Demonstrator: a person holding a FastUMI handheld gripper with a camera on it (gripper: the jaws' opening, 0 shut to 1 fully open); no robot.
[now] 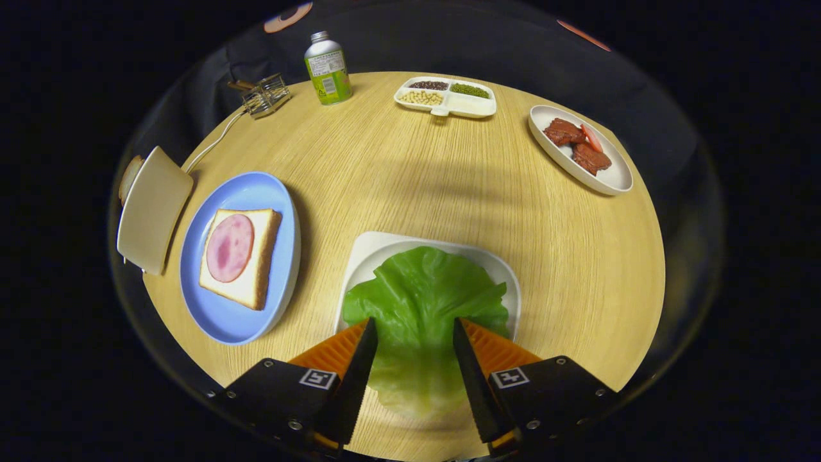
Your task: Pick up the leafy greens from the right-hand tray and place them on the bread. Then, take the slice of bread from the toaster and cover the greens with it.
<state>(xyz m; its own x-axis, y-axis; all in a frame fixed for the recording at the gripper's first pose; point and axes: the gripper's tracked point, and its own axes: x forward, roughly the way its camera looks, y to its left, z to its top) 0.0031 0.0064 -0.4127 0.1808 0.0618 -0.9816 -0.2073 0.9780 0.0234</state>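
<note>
crinkled glossy green lettuce leaf (pixel 423 308) lies on a white rounded-square tray (pixel 369 256), pale stem end between the spread, non-touching ribbed fingers of the gripper (pixel 414 330), with the ham-topped square bread slice (pixel 240 256) on a round blue plate (pixel 218 321) just left, on woodgrain table (pixel 397 173).
</note>
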